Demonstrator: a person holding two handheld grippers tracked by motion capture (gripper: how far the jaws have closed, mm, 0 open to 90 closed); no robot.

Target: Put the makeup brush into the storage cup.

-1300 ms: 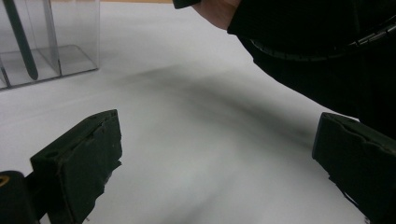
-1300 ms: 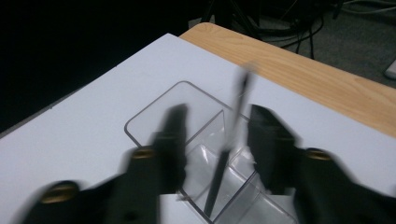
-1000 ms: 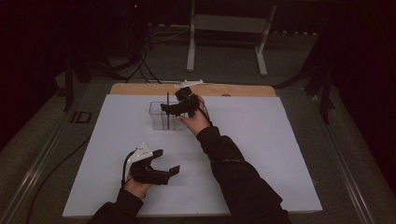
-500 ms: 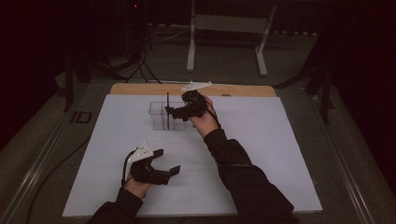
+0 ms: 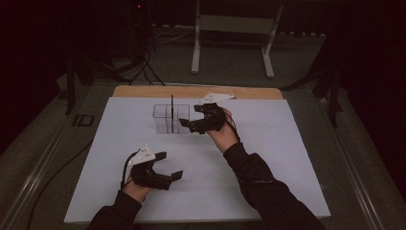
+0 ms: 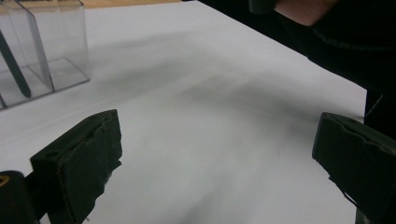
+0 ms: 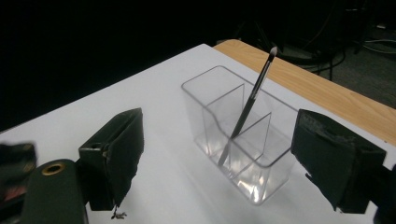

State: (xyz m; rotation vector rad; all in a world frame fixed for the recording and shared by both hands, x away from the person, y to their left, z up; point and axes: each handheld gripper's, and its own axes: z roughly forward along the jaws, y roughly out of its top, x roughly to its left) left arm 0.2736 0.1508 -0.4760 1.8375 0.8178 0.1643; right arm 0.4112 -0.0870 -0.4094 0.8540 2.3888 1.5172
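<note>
Backing away cleanly seems to be what counts now, since the right hand-held gripper [image 5: 189, 125] hangs wide open and empty just beside the clear box [image 5: 171, 118] where the brush [image 5: 172, 111] leans, while the left hand-held gripper [image 5: 170, 166] rests wide open near the table [image 5: 297, 158] edge.

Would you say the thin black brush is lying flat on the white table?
No, the thin black brush stands tilted inside the clear plastic organiser on the white table.

— What is under everything?
— A big white sheet [image 5: 268, 158] on a wooden table [image 5: 191, 91].
— And behind it?
— A white metal stand [image 5: 234, 28] and black cables [image 5: 143, 67] on the floor.
</note>
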